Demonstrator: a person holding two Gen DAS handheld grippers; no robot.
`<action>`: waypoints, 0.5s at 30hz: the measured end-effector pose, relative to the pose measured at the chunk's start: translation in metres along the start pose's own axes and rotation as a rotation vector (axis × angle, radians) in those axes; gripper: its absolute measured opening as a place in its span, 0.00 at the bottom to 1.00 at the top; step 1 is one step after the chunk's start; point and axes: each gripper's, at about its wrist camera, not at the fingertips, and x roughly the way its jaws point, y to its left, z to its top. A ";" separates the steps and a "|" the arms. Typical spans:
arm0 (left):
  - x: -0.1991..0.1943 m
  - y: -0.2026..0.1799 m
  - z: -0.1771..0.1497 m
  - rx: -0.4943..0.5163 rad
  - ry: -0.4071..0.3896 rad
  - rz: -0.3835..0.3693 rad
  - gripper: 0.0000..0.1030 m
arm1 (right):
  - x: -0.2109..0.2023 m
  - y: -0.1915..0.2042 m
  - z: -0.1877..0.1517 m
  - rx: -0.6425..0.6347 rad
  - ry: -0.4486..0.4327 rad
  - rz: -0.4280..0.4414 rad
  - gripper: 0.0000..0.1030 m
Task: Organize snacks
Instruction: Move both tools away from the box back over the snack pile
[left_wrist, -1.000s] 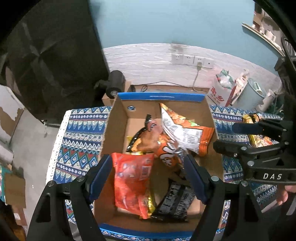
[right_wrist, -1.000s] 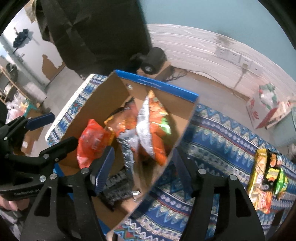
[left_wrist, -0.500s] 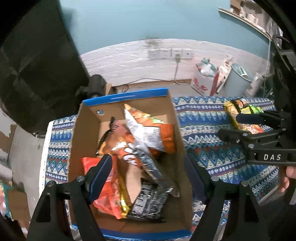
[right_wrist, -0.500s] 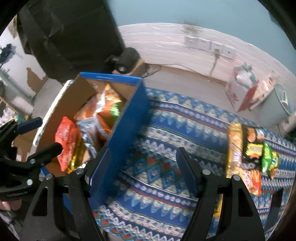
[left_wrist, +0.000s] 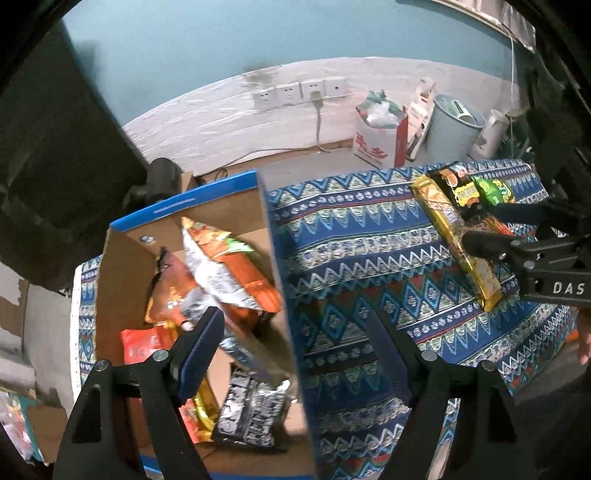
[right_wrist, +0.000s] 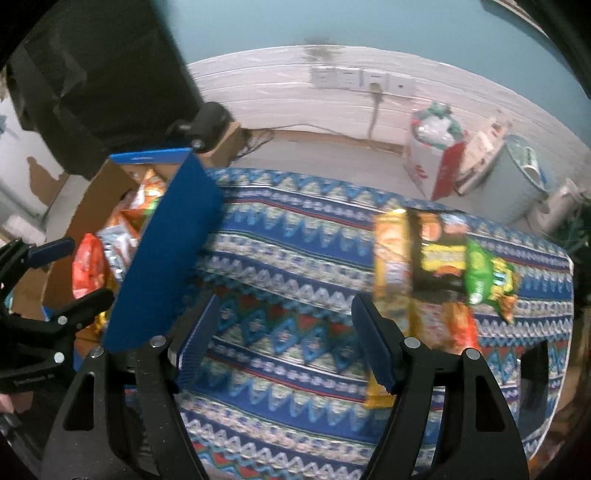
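A blue-edged cardboard box (left_wrist: 123, 280) (right_wrist: 166, 254) sits at the table's left end and holds several snack bags, among them an orange chip bag (left_wrist: 229, 269), a red bag (left_wrist: 138, 347) and a black-and-silver bag (left_wrist: 251, 410). A pile of snack packets lies at the right end: a long yellow pack (left_wrist: 454, 240) (right_wrist: 391, 251), a dark bag (right_wrist: 439, 251) and a green bag (right_wrist: 480, 273). My left gripper (left_wrist: 295, 350) is open and empty above the box's right wall. My right gripper (right_wrist: 284, 343) is open and empty over the patterned cloth, left of the pile.
A blue patterned cloth (right_wrist: 295, 258) covers the table. Behind the table on the floor are a red-and-white bag (left_wrist: 376, 136), a pale bin (left_wrist: 450, 129) and a black speaker (right_wrist: 207, 118). A white wall with sockets (left_wrist: 299, 92) runs behind.
Both grippers have swung to the right, away from the box interior. The right gripper now faces the cloth and the snack pile. Both stay open and empty.
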 end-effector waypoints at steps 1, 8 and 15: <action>0.002 -0.004 0.001 0.006 0.005 -0.001 0.78 | -0.001 -0.008 -0.002 0.008 0.001 -0.013 0.71; 0.020 -0.032 0.005 0.047 0.039 -0.023 0.78 | 0.004 -0.056 -0.017 0.077 0.034 -0.074 0.71; 0.036 -0.059 0.008 0.081 0.060 -0.045 0.78 | 0.020 -0.095 -0.036 0.137 0.086 -0.126 0.71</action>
